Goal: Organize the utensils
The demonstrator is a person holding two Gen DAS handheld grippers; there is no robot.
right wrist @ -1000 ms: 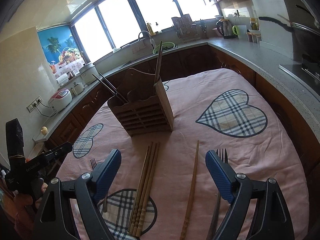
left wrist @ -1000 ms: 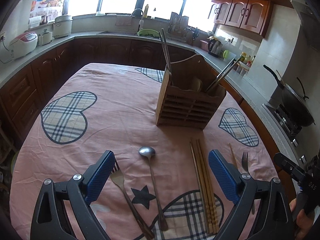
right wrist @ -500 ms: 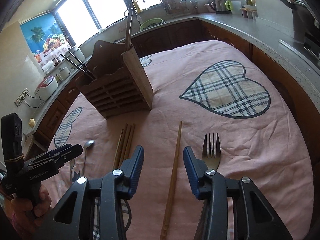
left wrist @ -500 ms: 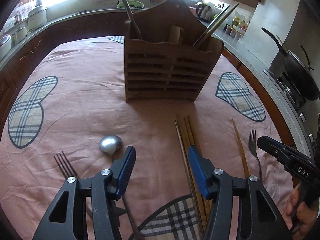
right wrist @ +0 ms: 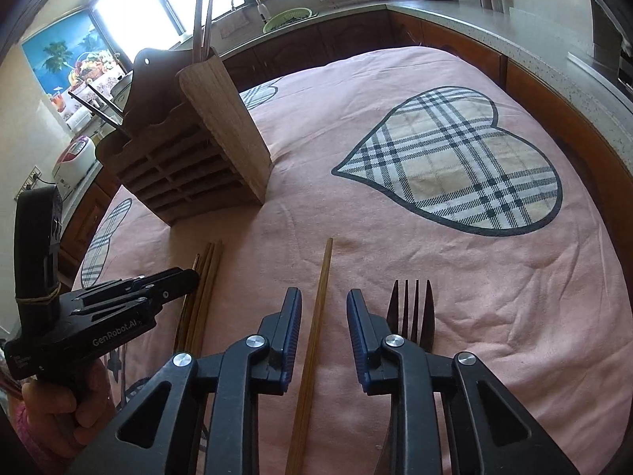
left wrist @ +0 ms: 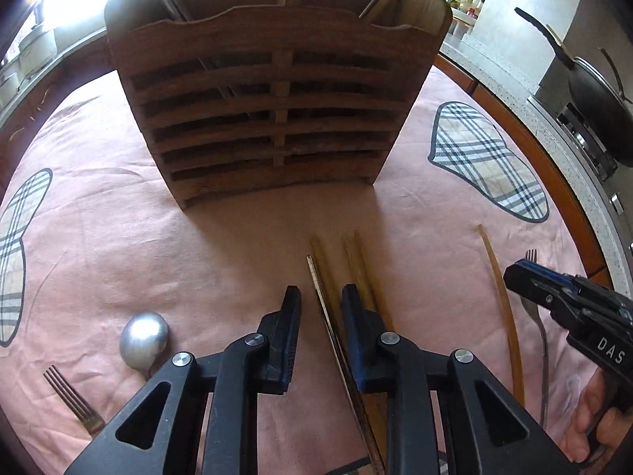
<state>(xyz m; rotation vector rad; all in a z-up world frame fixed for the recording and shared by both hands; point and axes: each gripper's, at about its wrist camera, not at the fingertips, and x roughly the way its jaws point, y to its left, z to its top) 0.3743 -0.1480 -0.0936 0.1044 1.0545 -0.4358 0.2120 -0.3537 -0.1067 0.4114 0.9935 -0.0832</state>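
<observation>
A slatted wooden utensil holder (left wrist: 273, 111) stands on the pink tablecloth; it also shows in the right wrist view (right wrist: 190, 158). My left gripper (left wrist: 319, 301) is low over a bunch of chopsticks (left wrist: 356, 265), jaws partly open, with one dark chopstick (left wrist: 322, 297) between the fingers. My right gripper (right wrist: 323, 304) is partly open around a single wooden chopstick (right wrist: 320, 308). A fork (right wrist: 411, 308) lies just right of it. A spoon (left wrist: 144, 338) and another fork (left wrist: 71, 396) lie at the left.
The holder has chopsticks standing in it. A single chopstick (left wrist: 502, 297) and a fork (left wrist: 544, 340) lie right of the left gripper, near the table edge. A wok (left wrist: 593, 91) sits on the stove at the right. Counters ring the table.
Both grippers have moved forward and down toward the table, and their jaws have narrowed from wide open. Each now has a chopstick between its fingers.
</observation>
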